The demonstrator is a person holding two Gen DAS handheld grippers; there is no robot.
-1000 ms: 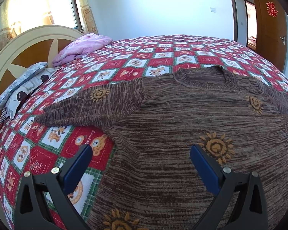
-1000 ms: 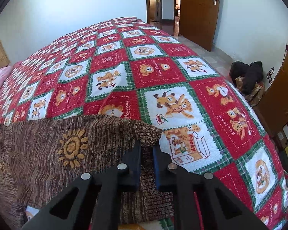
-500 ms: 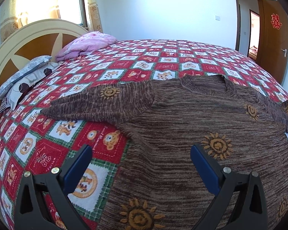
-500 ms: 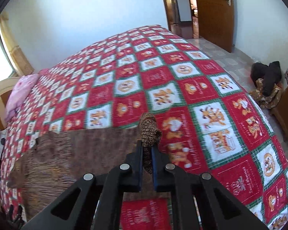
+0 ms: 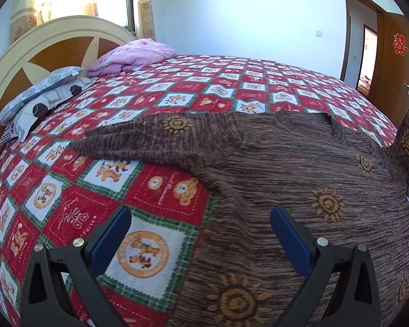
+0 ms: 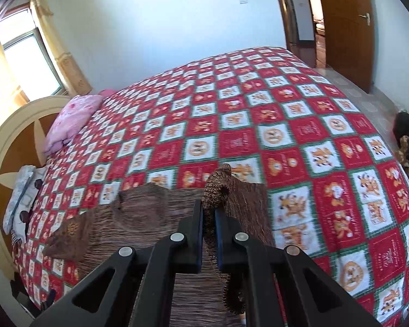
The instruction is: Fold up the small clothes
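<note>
Right gripper pinches sweater cuff, lifted | left gripper hovers open | risk: thin knit bite slips out (sleeve flops short of fold)

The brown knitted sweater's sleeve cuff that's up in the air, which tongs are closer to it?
Right. The right tongs are pinching the cuff of the brown knitted sweater; the left tongs hover open above its body.
</note>
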